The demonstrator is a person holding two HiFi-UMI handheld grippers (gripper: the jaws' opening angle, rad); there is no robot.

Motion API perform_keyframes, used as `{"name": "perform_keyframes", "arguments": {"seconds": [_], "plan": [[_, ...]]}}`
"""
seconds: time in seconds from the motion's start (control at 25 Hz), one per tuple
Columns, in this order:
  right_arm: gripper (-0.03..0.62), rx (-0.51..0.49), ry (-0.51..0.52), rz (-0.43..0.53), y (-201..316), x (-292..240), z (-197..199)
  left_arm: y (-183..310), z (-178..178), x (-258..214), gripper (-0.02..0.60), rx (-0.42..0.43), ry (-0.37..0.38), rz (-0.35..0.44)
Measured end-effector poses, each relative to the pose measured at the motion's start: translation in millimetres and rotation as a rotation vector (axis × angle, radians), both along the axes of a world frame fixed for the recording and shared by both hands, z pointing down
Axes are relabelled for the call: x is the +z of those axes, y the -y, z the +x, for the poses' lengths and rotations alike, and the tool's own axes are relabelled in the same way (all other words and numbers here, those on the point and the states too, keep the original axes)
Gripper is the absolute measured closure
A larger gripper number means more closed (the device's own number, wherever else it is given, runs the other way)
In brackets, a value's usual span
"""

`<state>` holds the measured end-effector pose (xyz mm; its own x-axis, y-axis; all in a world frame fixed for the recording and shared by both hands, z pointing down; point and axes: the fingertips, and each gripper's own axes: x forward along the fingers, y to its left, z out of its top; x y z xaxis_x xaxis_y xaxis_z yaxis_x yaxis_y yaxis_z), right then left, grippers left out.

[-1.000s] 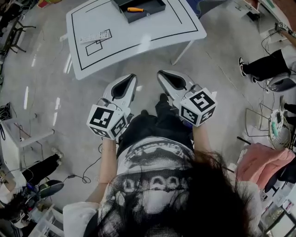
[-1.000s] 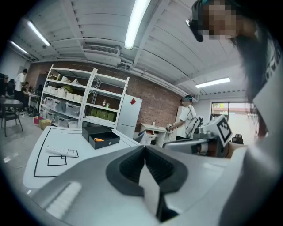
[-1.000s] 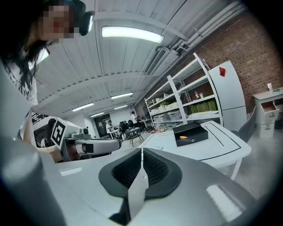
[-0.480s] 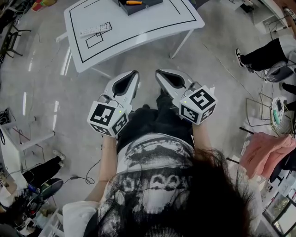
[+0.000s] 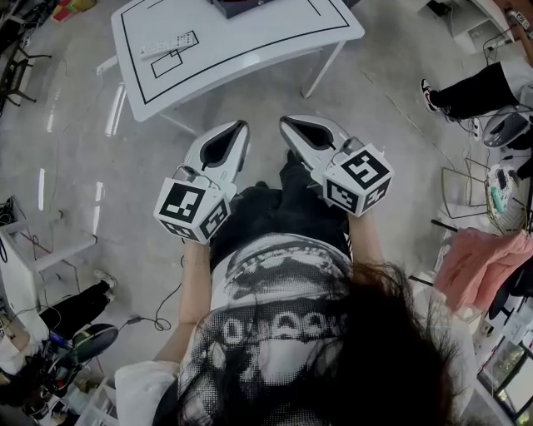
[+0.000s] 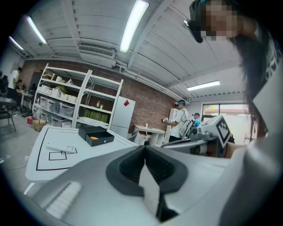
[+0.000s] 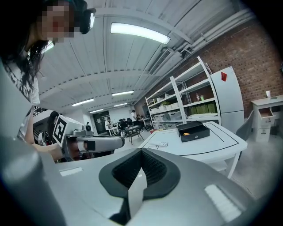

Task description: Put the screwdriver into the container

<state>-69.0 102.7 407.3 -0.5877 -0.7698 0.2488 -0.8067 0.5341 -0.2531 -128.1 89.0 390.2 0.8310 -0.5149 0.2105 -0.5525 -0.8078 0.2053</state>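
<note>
Left gripper point(image 6: 144, 149) and right gripper point(image 7: 141, 153) both sit farther back from the table point(image 5: 250, 58) than a second ago. Each has its jaws pressed fully together with nothing between them. The orange-handled screwdriver point(image 6: 93, 138) lies inside the black container point(image 6: 104, 140) on the table, well apart from both grippers. A remote control point(image 5: 166, 43) lies nearer the table's left side.

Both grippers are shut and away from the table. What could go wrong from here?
The left gripper and right gripper sit close together, so they might knock. A cable and another person's legs lie on the floor close by, a trip hazard. The container is nearly out of the head view, so the screwdriver is hard to check there.
</note>
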Motion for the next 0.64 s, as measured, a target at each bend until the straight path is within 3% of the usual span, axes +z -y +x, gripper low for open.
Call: {"name": "perform_keyframes", "arguments": {"seconds": [0.36, 0.64], "plan": [[0.596, 0.019, -0.018, 0.011, -12.2, -2.1, 10.0, -13.3, 2.8, -1.0, 0.581, 0.014, 0.003, 0.007], [0.597, 0.045, -0.042, 0.015, -2.8, 5.2, 28.3, -3.7, -5.1, 5.2, 0.581, -0.023, -0.005, 0.007]]}}
